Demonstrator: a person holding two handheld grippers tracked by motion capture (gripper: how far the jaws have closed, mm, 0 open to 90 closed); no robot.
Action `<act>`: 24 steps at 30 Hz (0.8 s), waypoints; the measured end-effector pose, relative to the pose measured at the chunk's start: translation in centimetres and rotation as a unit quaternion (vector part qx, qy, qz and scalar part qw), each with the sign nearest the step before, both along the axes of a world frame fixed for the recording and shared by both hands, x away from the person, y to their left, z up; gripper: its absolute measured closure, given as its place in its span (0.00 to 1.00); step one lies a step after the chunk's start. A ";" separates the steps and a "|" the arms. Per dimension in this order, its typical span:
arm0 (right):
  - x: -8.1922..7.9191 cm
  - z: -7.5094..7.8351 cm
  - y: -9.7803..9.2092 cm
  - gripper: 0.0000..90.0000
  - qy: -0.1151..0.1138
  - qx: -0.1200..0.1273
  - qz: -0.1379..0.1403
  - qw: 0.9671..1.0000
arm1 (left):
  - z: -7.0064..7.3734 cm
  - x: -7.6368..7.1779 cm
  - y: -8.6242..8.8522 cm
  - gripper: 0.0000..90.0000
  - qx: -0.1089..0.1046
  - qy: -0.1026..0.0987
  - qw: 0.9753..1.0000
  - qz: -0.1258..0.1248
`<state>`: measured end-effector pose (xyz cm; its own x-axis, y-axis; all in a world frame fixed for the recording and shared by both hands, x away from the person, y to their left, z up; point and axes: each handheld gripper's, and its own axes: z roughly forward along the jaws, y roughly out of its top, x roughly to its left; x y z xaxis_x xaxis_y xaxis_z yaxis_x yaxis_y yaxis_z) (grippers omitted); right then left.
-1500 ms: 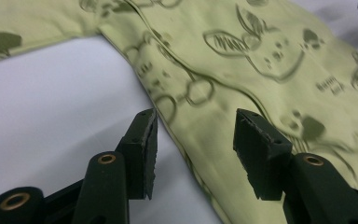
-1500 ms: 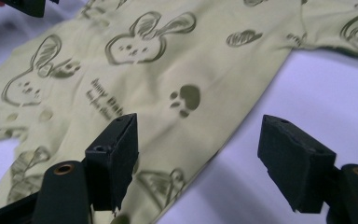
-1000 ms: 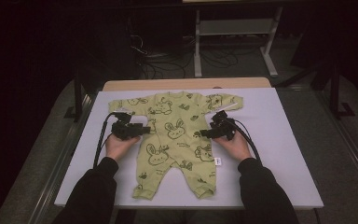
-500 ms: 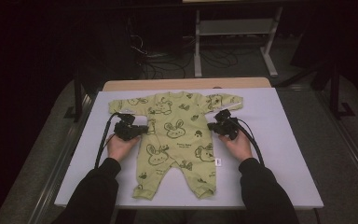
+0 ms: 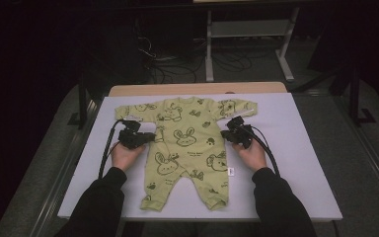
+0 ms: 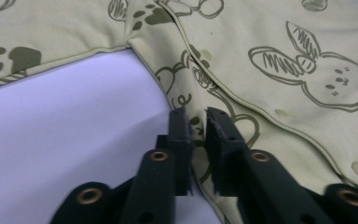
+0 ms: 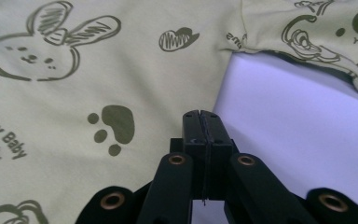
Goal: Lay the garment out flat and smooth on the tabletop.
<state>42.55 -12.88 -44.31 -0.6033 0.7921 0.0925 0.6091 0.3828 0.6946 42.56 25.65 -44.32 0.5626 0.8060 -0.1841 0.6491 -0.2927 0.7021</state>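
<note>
A pale green baby onesie (image 5: pixel 187 148) printed with rabbits and paw marks lies flat and face up on the white table (image 5: pixel 301 168), sleeves spread and legs toward me. My left gripper (image 5: pixel 149 138) rests at the onesie's left side just below the sleeve. In the left gripper view its jaws (image 6: pixel 198 115) stand a narrow gap apart over the side seam of the onesie (image 6: pixel 270 93). My right gripper (image 5: pixel 225 134) sits at the right side below the other sleeve. Its jaws (image 7: pixel 200 114) are pressed together at the edge of the onesie (image 7: pixel 121 70), and no cloth shows between them.
A wooden strip (image 5: pixel 197 89) runs along the table's far edge. Beyond it, a metal frame (image 5: pixel 246 39) and loose cables (image 5: pixel 158 59) stand on the dark floor. Black cables trail from both grippers back along the forearms.
My right gripper has slid away from me along the onesie's side, up toward the sleeve. The left gripper has barely shifted.
</note>
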 end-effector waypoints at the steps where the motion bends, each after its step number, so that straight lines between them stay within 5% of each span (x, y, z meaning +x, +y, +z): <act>1: 0.0 0.0 -0.1 0.86 -0.002 0.006 -0.001 1.000 | 0.0 0.0 0.2 0.80 -0.003 -0.002 1.000 0.000; 7: 0.1 0.5 -0.9 0.60 -0.011 0.030 -0.020 0.999 | 0.5 -0.4 1.5 0.57 -0.039 -0.018 0.999 0.004; 14: 0.0 1.3 -1.8 0.24 -0.012 0.055 -0.005 0.998 | 1.5 -1.0 3.0 0.39 -0.080 -0.040 0.996 -0.005; 24: -0.9 2.6 -4.0 0.00 -0.030 0.082 0.000 0.996 | 2.5 -2.1 5.5 0.17 -0.118 -0.051 0.991 -0.023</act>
<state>41.68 -16.88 -41.70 -0.6110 0.7698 0.1848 0.5644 0.2599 0.7835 40.49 31.19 -41.78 0.6237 0.7197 -0.3050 0.5612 -0.1407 0.8156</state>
